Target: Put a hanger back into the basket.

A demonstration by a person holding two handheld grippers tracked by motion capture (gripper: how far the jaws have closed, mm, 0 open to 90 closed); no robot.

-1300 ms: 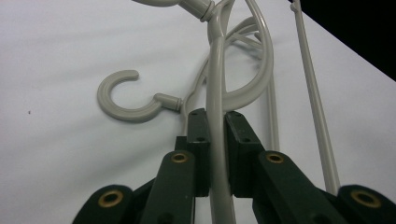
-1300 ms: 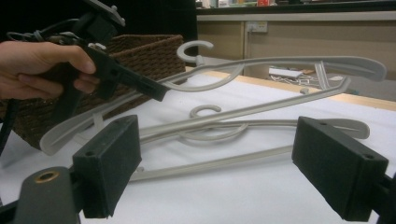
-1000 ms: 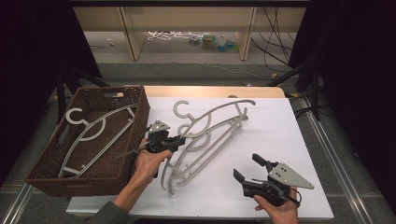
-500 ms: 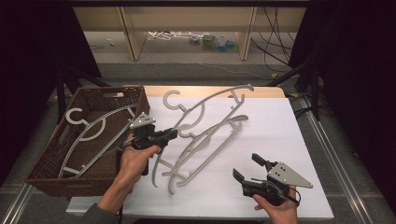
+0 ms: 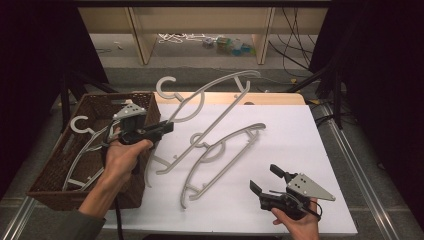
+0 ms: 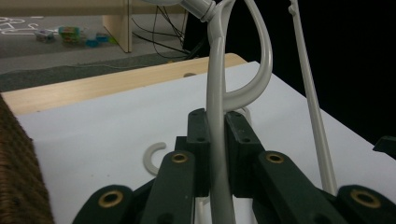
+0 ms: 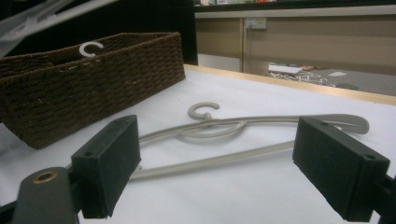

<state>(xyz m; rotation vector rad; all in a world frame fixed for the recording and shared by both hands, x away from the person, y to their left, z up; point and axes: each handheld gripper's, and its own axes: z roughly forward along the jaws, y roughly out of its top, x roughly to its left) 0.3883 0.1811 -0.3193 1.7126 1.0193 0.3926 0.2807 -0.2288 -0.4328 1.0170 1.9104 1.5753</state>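
Right now my left gripper [image 5: 167, 127] has its jaws pinched tight on the arm of a pale grey hanger [image 5: 210, 95], and in the left gripper view that grey bar [image 6: 215, 140] runs straight up between my two black pads, which press on it from both sides. I hold the hanger off the white table [image 5: 300, 150], tilted, its hook [image 5: 167, 87] up toward the far edge and its lower end hanging down near the corner of the brown wicker basket [image 5: 55, 175]. A second hanger [image 5: 220, 160] lies flat on the table, just beside the raised one and partly under it as seen from above. Another hanger [image 5: 82, 145] lies in the basket, its hook by the far wall. My right gripper [image 5: 265, 180] rests low near the table's near edge with its jaws spread wide and nothing between them; in the right gripper view the flat hanger [image 7: 224, 128] lies beyond the open pads, apart from them. Compared with a second ago, my left hand has come up and over toward the basket, the held hanger has risen clear of the one beneath it, and my right hand has kept its place.
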